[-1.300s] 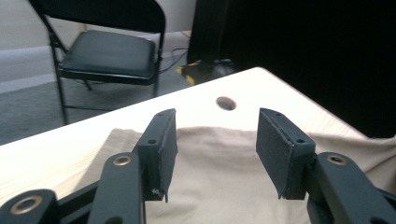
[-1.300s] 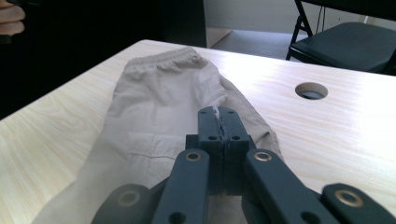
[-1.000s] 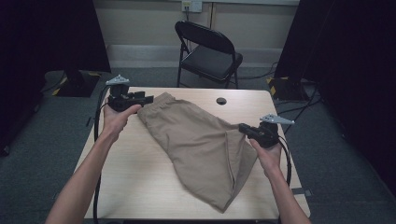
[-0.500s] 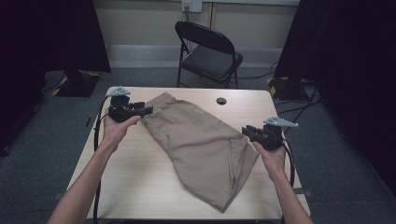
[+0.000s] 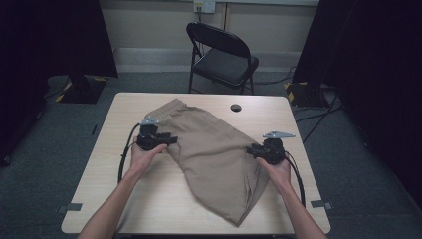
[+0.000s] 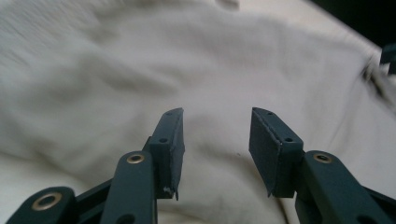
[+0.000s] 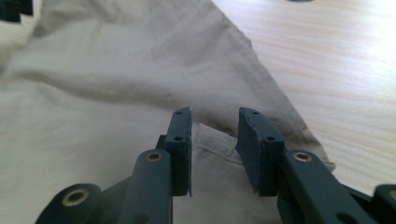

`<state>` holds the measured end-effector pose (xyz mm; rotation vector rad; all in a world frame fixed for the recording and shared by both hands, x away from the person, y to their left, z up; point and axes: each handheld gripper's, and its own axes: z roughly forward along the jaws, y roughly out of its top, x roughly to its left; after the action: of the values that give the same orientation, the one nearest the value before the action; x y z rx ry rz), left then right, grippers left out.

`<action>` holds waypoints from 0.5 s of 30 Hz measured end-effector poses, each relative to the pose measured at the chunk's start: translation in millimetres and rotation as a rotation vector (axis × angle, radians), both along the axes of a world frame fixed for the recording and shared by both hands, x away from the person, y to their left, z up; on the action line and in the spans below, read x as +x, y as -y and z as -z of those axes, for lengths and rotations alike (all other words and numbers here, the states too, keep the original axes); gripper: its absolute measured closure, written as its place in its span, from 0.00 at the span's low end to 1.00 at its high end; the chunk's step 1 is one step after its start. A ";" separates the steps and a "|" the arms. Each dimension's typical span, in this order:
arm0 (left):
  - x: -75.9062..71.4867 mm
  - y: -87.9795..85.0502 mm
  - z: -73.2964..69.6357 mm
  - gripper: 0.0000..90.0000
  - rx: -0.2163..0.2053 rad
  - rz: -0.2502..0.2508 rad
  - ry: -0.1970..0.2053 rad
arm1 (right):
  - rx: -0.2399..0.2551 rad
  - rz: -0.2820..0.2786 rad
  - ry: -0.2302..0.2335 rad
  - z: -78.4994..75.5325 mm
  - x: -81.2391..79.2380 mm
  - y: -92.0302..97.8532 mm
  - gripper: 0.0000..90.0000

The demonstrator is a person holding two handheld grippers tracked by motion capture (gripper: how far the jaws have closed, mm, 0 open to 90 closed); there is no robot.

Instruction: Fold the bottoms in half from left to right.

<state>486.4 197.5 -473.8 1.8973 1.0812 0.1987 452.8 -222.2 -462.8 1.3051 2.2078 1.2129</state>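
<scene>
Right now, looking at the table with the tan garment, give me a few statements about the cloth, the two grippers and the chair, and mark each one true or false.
1. The tan garment lies spread on the wooden table. True.
2. The right gripper is clamped shut on a red towel. False: its jaws stand apart over the tan garment, with no cloth pinched between them.
3. A black folding chair stands beyond the far edge of the table. True.
4. The left gripper is over bare floor. False: its jaws stand apart just above the tan cloth.
5. The chair lies tipped over on the table. False: it stands upright on the floor.
</scene>
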 end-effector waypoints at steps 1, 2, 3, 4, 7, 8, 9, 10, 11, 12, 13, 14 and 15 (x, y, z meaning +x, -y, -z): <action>-2.2 8.2 10.7 0.61 0.006 0.007 -0.025 | -0.026 -0.010 -0.011 7.3 3.6 -2.4 0.72; -2.2 8.2 10.7 0.61 0.006 0.007 -0.025 | -0.026 -0.010 -0.011 7.3 3.6 -2.4 0.72; -3.7 12.5 14.5 0.61 0.009 0.013 -0.035 | -0.029 -0.017 -0.020 9.6 4.2 -3.0 0.72; -6.6 18.6 19.8 0.59 0.012 0.000 -0.048 | -0.033 -0.031 -0.026 14.4 5.9 -4.2 0.70; -10.5 25.9 24.5 0.59 0.039 0.015 -0.033 | -0.034 -0.035 -0.029 17.7 6.6 -4.8 0.69; -11.5 28.4 24.4 0.59 0.043 0.005 -0.025 | -0.062 -0.039 -0.033 21.2 6.1 -5.2 0.68; -11.3 29.0 23.6 0.59 0.049 0.006 -0.031 | -0.062 -0.039 -0.033 21.2 6.1 -5.2 0.68; -11.1 29.6 23.0 0.58 0.059 0.012 -0.030 | -0.080 -0.047 -0.038 24.9 5.5 -5.1 0.67; -11.3 30.3 22.8 0.58 0.075 0.016 -0.021 | -0.088 -0.051 -0.038 26.1 5.1 -5.2 0.66; -11.7 32.6 23.2 0.57 0.085 0.013 -0.005 | -0.096 -0.062 -0.038 27.4 4.7 -5.4 0.66; -11.7 32.6 23.2 0.55 0.085 0.013 -0.005 | -0.096 -0.062 -0.038 27.4 4.7 -5.4 0.66; -11.5 33.5 23.5 0.55 0.092 0.020 0.003 | -0.106 -0.066 -0.042 28.3 4.0 -5.7 0.65; -10.9 33.8 23.8 0.54 0.096 0.024 0.007 | -0.113 -0.068 -0.035 29.2 2.7 -5.9 0.65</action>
<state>475.5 163.7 -497.6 1.9922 1.0602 0.2474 455.5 -216.2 -492.1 1.2250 2.3268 1.0785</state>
